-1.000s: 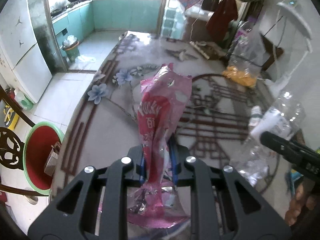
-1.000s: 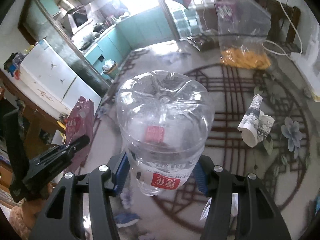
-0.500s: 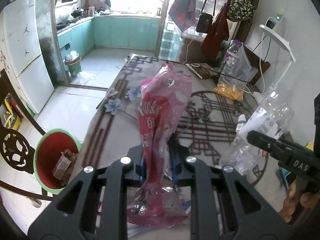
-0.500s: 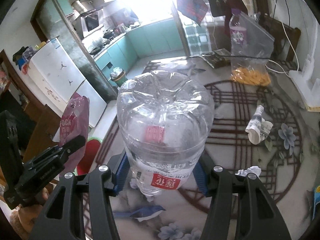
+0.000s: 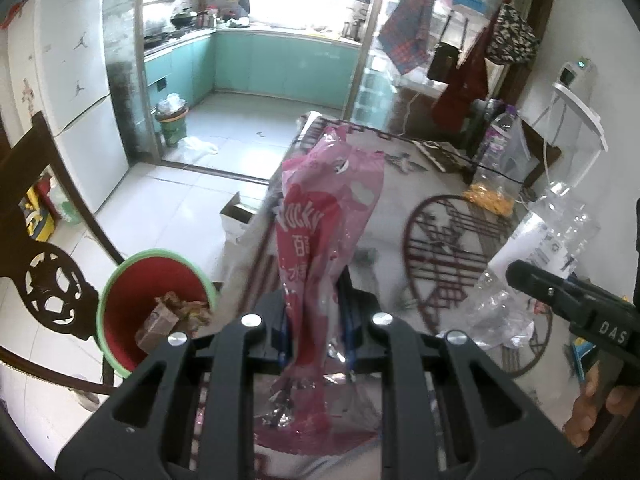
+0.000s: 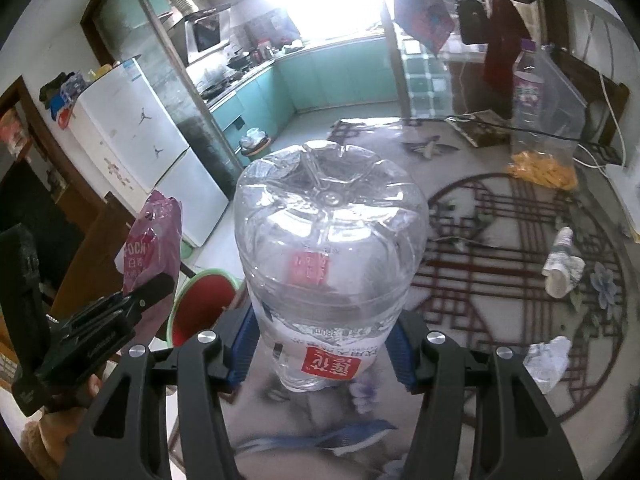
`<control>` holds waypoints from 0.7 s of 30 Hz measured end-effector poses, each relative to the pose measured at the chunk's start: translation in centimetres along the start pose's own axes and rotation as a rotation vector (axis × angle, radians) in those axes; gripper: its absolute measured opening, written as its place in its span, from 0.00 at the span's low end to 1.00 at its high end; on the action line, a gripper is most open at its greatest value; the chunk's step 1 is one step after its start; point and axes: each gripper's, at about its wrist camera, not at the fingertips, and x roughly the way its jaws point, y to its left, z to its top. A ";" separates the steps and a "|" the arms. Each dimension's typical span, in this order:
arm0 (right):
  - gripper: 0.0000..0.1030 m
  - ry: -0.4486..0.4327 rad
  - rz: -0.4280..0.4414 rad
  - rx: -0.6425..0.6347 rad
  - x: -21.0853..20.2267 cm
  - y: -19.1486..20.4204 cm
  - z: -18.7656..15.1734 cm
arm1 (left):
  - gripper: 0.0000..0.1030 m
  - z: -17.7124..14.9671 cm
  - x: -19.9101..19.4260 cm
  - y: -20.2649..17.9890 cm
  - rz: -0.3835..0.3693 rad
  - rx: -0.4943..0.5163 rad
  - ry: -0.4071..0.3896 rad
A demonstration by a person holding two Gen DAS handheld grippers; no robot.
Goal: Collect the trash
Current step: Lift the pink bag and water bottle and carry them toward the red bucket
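Jaws of the left gripper (image 5: 316, 340) are clamped on a pink snack wrapper (image 5: 324, 232), which stands upright between them, its crumpled foil end trailing below the grip. Jaws of the right gripper (image 6: 322, 344) are closed around a clear plastic bottle (image 6: 328, 248), held near its neck with the base pointing away from the camera; red label patches show on the near side.

Both items are lifted above the table (image 6: 500, 240), which carries a patterned cloth with a dark circular lattice and flowers. Left of the table edge, on the tiled floor, stands a red bin with a green rim (image 5: 154, 304); brown scraps already lie inside it. The wrapper sits just right of the bin in the left wrist view. A dark carved chair (image 5: 44, 280) is beside the bin.

Remaining on the table: a rolled paper scrap (image 6: 560, 268), a crumpled white wad (image 6: 548, 360), and a clear bag of orange pieces (image 6: 544, 168) toward the far edge. A white fridge (image 6: 140, 152) stands in the background.
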 end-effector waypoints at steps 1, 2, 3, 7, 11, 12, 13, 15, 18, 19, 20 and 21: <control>0.53 0.003 0.002 -0.004 0.4 0.7 0.1 | 0.19 0.1 0.0 0.8 0.004 -0.006 0.002; 0.53 0.005 0.003 -0.005 0.7 1.2 0.1 | 0.19 0.1 0.1 1.6 0.009 -0.009 0.004; 0.53 0.007 0.004 -0.007 1.0 1.7 0.1 | 0.19 0.1 0.0 2.1 0.011 -0.010 0.005; 0.53 0.019 0.013 -0.011 2.6 3.9 0.3 | 0.19 0.5 0.1 5.0 0.021 -0.023 0.012; 0.53 0.023 0.022 -0.023 3.7 6.1 0.5 | 0.21 0.6 0.2 7.8 0.032 -0.043 0.018; 0.53 0.024 0.023 -0.028 3.9 6.7 0.4 | 0.21 0.6 0.3 8.6 0.036 -0.047 0.020; 0.53 0.025 0.025 -0.031 4.2 7.1 0.5 | 0.21 0.7 0.4 9.1 0.038 -0.049 0.022; 0.53 0.029 0.026 -0.038 4.8 8.2 0.5 | 0.21 0.8 0.5 10.5 0.041 -0.054 0.025; 0.53 0.036 0.027 -0.049 5.6 9.7 0.7 | 0.21 1.0 0.7 11.8 0.043 -0.060 0.029; 0.53 0.040 0.028 -0.053 6.0 10.2 0.7 | 0.21 1.1 0.8 12.3 0.044 -0.064 0.031; 0.53 0.044 0.030 -0.056 6.3 10.7 0.8 | 0.21 1.2 0.9 12.8 0.044 -0.068 0.032; 0.53 0.046 0.033 -0.059 6.5 11.1 0.9 | 0.21 1.2 1.0 13.3 0.045 -0.071 0.034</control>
